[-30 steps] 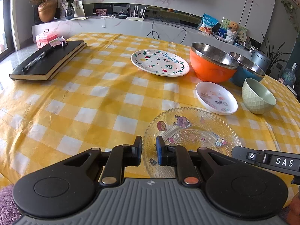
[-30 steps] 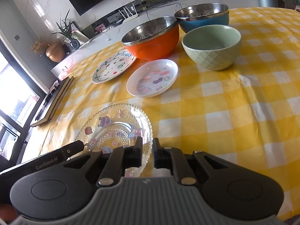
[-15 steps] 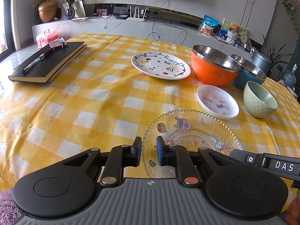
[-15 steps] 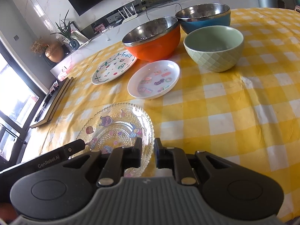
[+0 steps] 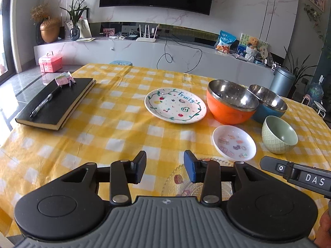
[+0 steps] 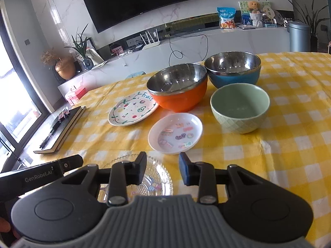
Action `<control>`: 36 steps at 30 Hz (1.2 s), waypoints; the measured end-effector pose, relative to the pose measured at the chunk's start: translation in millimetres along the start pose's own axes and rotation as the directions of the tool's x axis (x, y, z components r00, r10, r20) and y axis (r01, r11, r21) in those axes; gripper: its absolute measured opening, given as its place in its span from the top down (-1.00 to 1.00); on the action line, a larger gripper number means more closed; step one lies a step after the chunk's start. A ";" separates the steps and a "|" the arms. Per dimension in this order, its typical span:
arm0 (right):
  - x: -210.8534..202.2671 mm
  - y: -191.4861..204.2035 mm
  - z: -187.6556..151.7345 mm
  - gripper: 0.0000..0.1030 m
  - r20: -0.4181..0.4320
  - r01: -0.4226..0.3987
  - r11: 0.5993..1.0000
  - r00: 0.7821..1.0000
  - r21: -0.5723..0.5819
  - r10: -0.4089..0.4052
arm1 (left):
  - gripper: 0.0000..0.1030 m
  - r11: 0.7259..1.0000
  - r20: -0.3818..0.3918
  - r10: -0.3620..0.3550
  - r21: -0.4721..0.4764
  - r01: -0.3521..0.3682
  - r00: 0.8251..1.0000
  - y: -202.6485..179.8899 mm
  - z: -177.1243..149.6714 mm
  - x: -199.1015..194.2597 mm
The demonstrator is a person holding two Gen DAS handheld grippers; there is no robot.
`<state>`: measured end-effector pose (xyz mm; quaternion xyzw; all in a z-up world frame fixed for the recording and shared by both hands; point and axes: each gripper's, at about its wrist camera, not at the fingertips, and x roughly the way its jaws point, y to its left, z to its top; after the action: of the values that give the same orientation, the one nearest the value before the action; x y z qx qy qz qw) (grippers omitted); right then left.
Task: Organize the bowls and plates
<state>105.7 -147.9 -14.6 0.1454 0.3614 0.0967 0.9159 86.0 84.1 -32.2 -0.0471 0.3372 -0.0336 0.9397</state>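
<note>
A clear glass plate (image 5: 178,178) with cartoon prints lies on the yellow check tablecloth, partly hidden under both grippers. My left gripper (image 5: 165,166) hangs above its left rim, jaws opening with nothing between them. My right gripper (image 6: 162,166) hangs above the right rim of the glass plate (image 6: 160,176), jaws also opening and empty. Beyond stand a small white dish (image 6: 175,136), a "Fruity" plate (image 5: 175,105), an orange bowl (image 5: 229,107), a blue bowl (image 5: 269,105) and a green bowl (image 6: 240,107).
A black notebook (image 5: 55,105) with a pen and a clip on it lies at the table's left side. Behind the table runs a low marble shelf with a router, a pink box (image 5: 50,62) and a grey bin (image 5: 282,80).
Both grippers have risen off the glass plate and their jaws have spread apart. The plate stays flat on the cloth, now lower in each view.
</note>
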 end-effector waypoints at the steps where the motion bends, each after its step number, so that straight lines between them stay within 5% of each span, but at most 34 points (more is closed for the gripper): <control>1: 1.6 1.9 1.9 0.34 0.000 0.001 1.000 1.000 -0.002 -0.001 | 0.10 1.000 0.005 0.000 0.008 0.000 1.000 -0.3 4.5 0.5; 11: 24.4 22.2 30.7 0.33 0.030 -0.008 1.000 1.000 0.008 0.007 | 0.09 0.999 0.019 -0.022 -0.025 0.023 1.000 11.5 43.1 25.1; 31: 123.3 32.0 53.1 0.49 -0.001 0.003 0.973 1.000 0.231 -0.003 | 0.11 0.993 -0.043 -0.083 -0.093 0.079 0.996 46.2 72.4 132.8; 36: 144.2 28.2 57.5 0.49 -0.009 0.036 0.965 0.999 0.259 -0.035 | 0.25 0.994 -0.060 -0.077 -0.087 0.071 0.995 51.5 78.0 158.7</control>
<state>247.2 -92.0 -56.5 0.2570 0.3755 0.0325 0.8899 259.5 125.3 -78.0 -0.0984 0.3659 -0.0557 0.9238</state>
